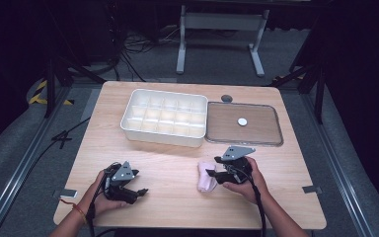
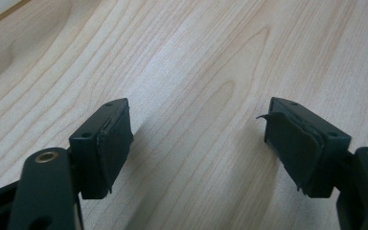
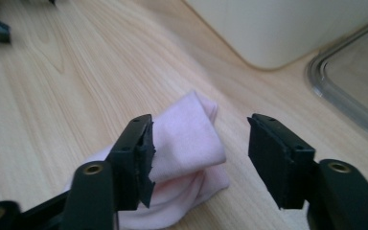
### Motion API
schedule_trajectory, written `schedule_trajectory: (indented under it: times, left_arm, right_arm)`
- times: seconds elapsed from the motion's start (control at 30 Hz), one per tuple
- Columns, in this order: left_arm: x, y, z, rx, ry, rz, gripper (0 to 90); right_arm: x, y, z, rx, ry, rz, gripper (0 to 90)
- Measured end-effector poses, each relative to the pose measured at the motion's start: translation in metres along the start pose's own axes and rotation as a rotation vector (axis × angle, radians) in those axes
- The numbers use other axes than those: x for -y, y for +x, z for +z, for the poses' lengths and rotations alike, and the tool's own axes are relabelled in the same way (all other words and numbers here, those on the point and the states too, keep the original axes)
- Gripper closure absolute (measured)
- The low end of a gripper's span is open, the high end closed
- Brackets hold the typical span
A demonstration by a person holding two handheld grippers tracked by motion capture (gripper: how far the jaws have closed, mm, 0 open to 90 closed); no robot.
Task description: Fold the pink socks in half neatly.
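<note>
Cloth (image 3: 187, 139) folds between right claw (image 3: 199, 153) jaws, tray (image 1: 164, 117) overhead

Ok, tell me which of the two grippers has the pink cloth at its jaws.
The right gripper: the folded pink cloth lies between its open jaws. The left gripper has bare table between its jaws.

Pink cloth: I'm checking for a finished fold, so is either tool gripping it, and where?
Neither. The pink cloth lies between the open right tool; left tool is empty.
</note>
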State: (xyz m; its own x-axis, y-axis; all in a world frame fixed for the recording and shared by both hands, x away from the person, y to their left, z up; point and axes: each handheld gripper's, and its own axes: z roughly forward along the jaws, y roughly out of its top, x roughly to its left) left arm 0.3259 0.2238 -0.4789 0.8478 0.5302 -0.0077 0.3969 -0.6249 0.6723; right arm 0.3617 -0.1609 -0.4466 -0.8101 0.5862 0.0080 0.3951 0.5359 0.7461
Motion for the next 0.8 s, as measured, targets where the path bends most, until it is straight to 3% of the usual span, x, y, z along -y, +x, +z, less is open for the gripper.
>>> schedule_trajectory:
  times: [0.1,0.33,0.43,0.57,0.67,0.8]
  left_arm:
    - [0.001,0.0,0.0,-0.008,-0.01,-0.013,21.2]
    - [0.003,-0.001,0.001,-0.021,-0.023,-0.017,19.7]
    - [0.003,-0.002,0.001,-0.023,-0.023,-0.014,19.4]
    - [0.002,-0.005,0.001,-0.031,-0.03,0.005,19.3]
    - [0.001,-0.005,0.003,-0.025,-0.033,0.016,18.0]
    - [-0.001,-0.007,0.006,-0.004,-0.033,0.011,17.6]
  right_arm:
    - [0.005,-0.003,0.01,-0.011,0.042,0.011,38.1]
    - [0.009,-0.011,0.016,-0.049,0.057,0.05,35.5]
    - [0.013,-0.018,0.021,-0.1,0.063,0.102,33.9]
    - [0.015,-0.022,0.023,-0.148,0.071,0.126,34.2]
    - [0.015,-0.022,0.023,-0.163,0.077,0.109,35.2]
    - [0.014,-0.022,0.025,-0.231,0.078,0.099,48.6]
